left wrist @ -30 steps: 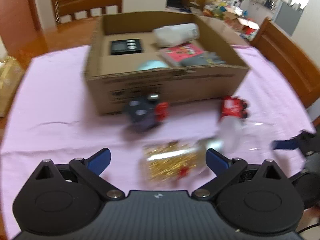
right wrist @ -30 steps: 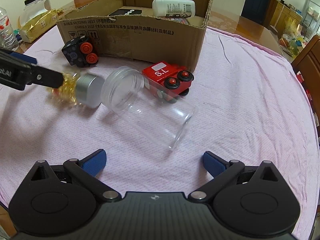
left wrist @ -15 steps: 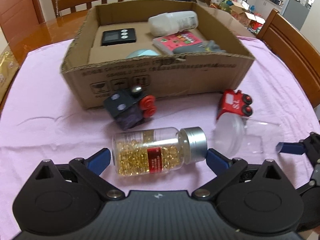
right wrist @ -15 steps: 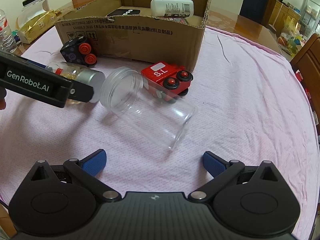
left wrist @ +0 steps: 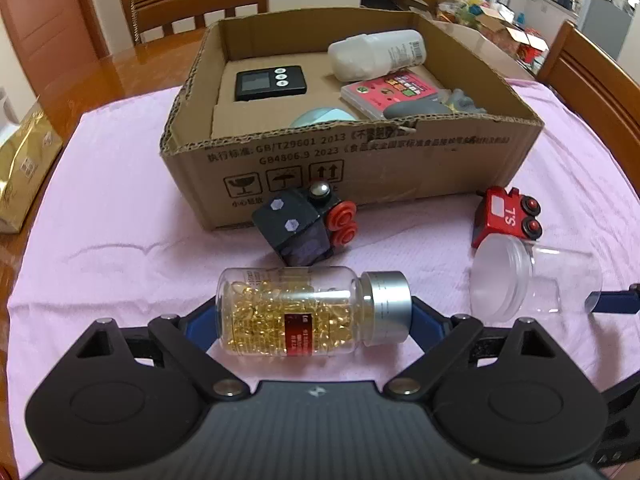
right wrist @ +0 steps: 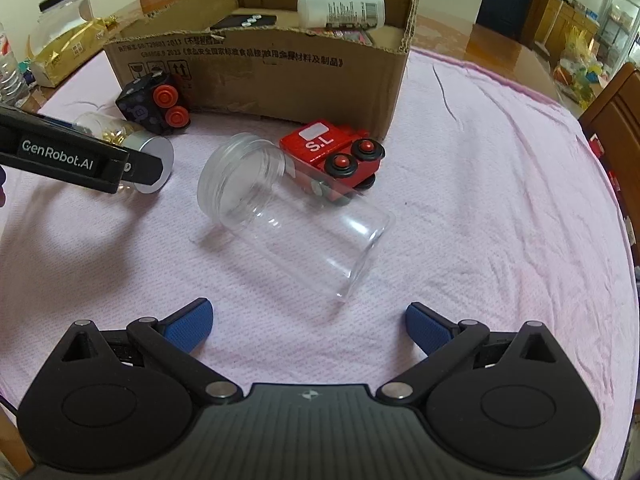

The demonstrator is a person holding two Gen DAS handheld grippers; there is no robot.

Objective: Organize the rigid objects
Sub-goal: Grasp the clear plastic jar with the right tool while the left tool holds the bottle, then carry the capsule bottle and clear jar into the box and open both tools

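Low in the left wrist frame, the left hand-held gripper [left wrist: 314,320] tilts steeply down, its jaws closing end to end around the pill bottle [left wrist: 296,312] lying on the worktop [left wrist: 100,232], probably bound for the cardboard box [left wrist: 360,168] above. Right hand-held gripper [right wrist: 308,324] hangs wide, empty, below the clear jar [right wrist: 296,220].
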